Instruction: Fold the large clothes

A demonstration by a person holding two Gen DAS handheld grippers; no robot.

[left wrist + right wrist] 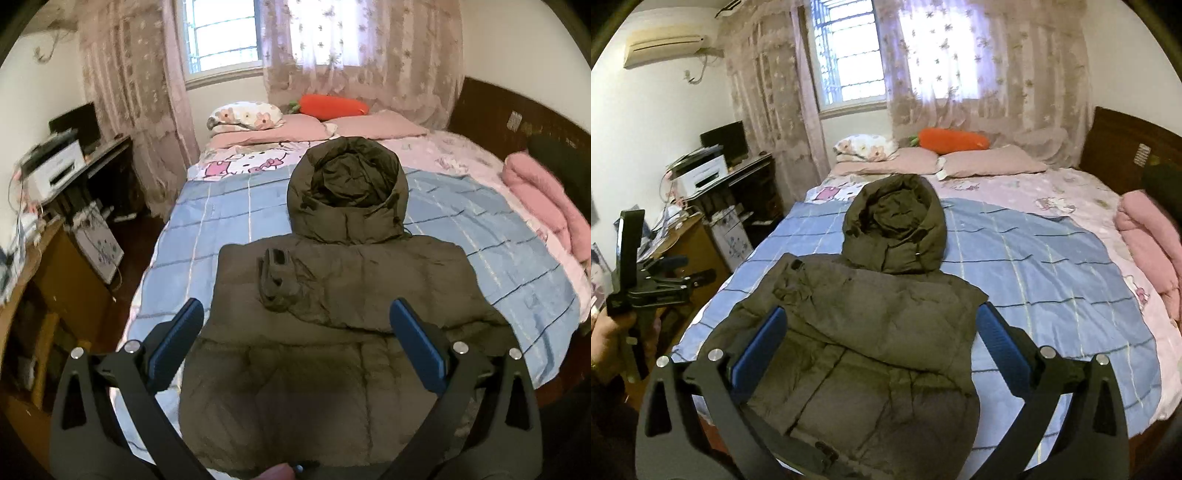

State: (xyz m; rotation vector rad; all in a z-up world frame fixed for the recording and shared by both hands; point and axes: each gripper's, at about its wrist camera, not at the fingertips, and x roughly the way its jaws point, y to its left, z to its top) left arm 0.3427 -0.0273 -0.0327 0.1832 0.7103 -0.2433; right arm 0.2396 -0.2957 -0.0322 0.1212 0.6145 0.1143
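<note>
On the far left stands a desk (107,151) with a white printer (55,166) and a dark monitor (79,123) on it. To its right is the bed (207,218), covered with a blue checked sheet (480,229). A dark olive hooded jacket (325,321) lies flat on that sheet, near the middle of the bed, with its hood (349,192) pointing to the far side toward the pillows (380,123). The sleeves look folded in over the body, though the dark padding makes the edges hard to read. An orange carrot-shaped cushion (332,105) rests behind the pillows, under the window (221,33) and lace curtains (369,51). On the far right edge of the bed sits a rolled pink blanket (543,199).

The left gripper (295,325) hovers above the near part of the jacket, its blue-padded fingers (177,339) spread wide apart and holding nothing. In the right wrist view that same gripper (698,267) appears at the left, held in a hand (613,332) off the near left side of the bed. The right gripper (879,332) also hangs over the jacket (871,332), its fingers (997,339) spread wide with nothing between them.
</note>
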